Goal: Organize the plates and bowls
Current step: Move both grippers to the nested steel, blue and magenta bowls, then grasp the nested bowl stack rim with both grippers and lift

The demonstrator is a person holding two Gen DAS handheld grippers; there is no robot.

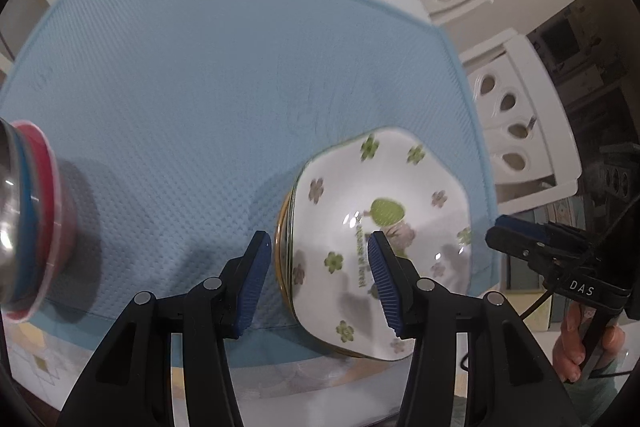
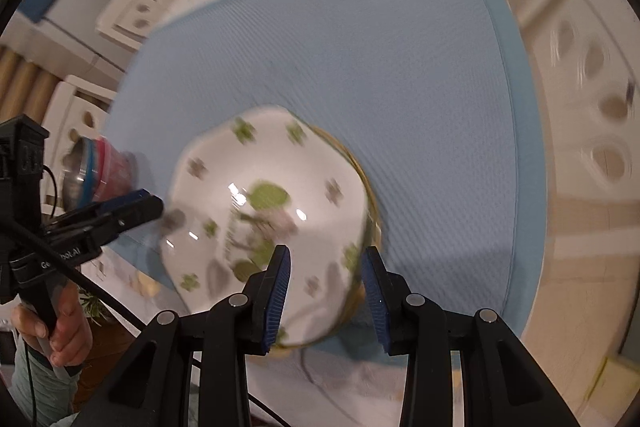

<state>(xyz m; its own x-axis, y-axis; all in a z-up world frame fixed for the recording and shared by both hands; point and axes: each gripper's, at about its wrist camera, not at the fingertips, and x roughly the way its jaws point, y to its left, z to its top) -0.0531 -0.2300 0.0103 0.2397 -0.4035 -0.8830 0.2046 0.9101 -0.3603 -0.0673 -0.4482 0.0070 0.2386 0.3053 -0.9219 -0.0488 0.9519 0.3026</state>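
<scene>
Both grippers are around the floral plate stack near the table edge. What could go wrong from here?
1. The left gripper and right gripper straddle opposite rims with gaps showing; the plates may slip.
2. The stack sits near the mat's front edge and could drop off.

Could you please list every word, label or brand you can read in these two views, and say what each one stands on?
"DAS": white letters on the black body of the right gripper, seen from the left wrist.
"forest": end of the green line printed inside the flowered plate; the word before it is too blurred to read.
"Ge...bot.AI": white print on the left gripper body, seen from the right wrist; its middle is hidden by a cable.
</scene>
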